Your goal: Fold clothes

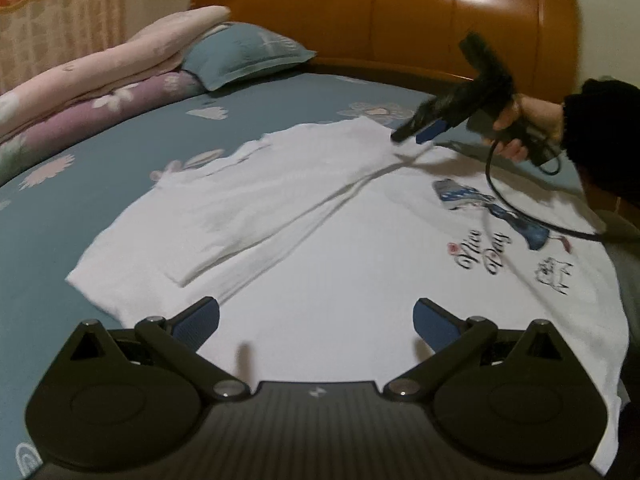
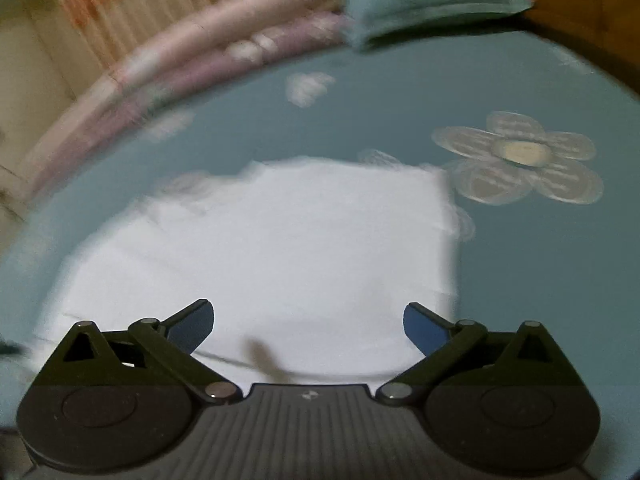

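A: How do the tongs stand?

B: The left gripper (image 1: pixel 316 320) is spread wide at the bottom of its frame, nothing between its blue pads, hovering over the near hem of the white cotton T-shirt with the blue print and script lettering (image 1: pixel 320 248). The right gripper (image 2: pixel 308 324) is wide too and empty in its own view; from the left view it sits at the upper right, in a hand with a black sleeve (image 1: pixel 532 128), over the shirt's far edge.

A: And the shirt?

B: Flat on the blue flowered bedsheet (image 1: pixel 120 152), mid-frame, one side already laid over the body in a long diagonal fold.

A: So which step?

B: A side fold looks done, I'd judge. The printed side at the right is still spread, so the next move probably calls for pinching that edge at both ends and carrying it across evenly.
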`<action>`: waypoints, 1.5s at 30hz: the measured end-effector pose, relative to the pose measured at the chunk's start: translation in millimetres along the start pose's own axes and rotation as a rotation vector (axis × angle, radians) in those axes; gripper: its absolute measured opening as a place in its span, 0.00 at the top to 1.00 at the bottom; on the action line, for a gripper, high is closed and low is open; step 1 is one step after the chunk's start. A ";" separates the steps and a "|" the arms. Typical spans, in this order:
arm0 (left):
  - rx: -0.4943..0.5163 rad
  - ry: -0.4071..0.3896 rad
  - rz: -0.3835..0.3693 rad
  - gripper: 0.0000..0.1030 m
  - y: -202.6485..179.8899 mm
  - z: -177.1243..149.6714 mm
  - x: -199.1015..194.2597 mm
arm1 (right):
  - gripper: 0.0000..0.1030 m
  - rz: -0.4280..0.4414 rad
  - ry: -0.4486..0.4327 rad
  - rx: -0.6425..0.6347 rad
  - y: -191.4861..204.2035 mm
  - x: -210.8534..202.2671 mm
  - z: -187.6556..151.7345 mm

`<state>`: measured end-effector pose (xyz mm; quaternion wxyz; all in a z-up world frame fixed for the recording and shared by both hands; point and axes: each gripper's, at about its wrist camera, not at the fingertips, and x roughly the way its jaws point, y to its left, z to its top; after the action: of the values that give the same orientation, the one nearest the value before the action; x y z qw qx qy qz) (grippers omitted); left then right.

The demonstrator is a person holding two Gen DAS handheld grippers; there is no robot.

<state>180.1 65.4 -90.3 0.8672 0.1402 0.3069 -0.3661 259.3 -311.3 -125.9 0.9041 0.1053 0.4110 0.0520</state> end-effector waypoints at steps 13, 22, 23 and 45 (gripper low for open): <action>0.006 0.009 -0.012 0.01 -6.1 0.5 6.3 | 0.04 -0.116 -0.053 -0.267 91.6 16.7 8.9; -0.002 0.015 -0.011 0.01 -4.9 -0.6 8.5 | 0.01 -0.110 0.012 -0.251 76.1 0.4 -12.9; -0.001 0.016 -0.010 0.01 -5.3 -0.5 8.8 | 0.01 -0.096 -0.005 -0.251 81.7 -1.5 -7.4; -0.007 0.043 0.007 0.01 -2.1 -2.8 14.8 | 0.00 0.063 -0.009 -0.459 195.4 39.5 0.4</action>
<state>185.4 57.2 -101.9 0.8623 0.1459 0.3262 -0.3587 284.0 -114.3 -109.1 0.9040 -0.0903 0.3809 0.1720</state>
